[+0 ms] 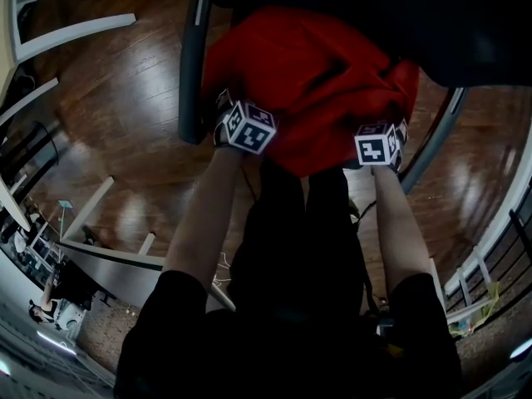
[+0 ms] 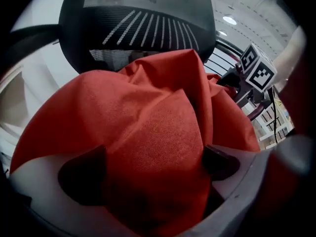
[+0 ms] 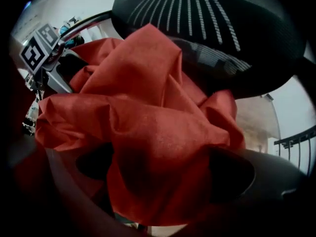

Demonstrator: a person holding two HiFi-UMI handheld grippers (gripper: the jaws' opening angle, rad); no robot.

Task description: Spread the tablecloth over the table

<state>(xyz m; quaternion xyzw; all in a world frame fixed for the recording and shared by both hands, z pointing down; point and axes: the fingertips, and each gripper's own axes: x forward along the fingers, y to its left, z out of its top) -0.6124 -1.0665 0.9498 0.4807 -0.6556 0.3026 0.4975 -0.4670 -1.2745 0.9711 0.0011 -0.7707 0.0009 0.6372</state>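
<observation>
Left claw (image 2: 150, 169) and right claw (image 3: 163, 169), both spread wide, point down side by side into the bunched red tablecloth (image 1: 316, 81) on the chair (image 2: 138, 14), with unpinched folds between their jaws.

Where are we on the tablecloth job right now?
Done: nothing yet; the crumpled red fabric tablecloth lies bunched on the black mesh office chair. In hand: the left hand-held gripper and right hand-held gripper sit in its folds, jaws wide apart, cloth between, unclamped. Remaining: grip, lift, spread; no table is in view.
</observation>
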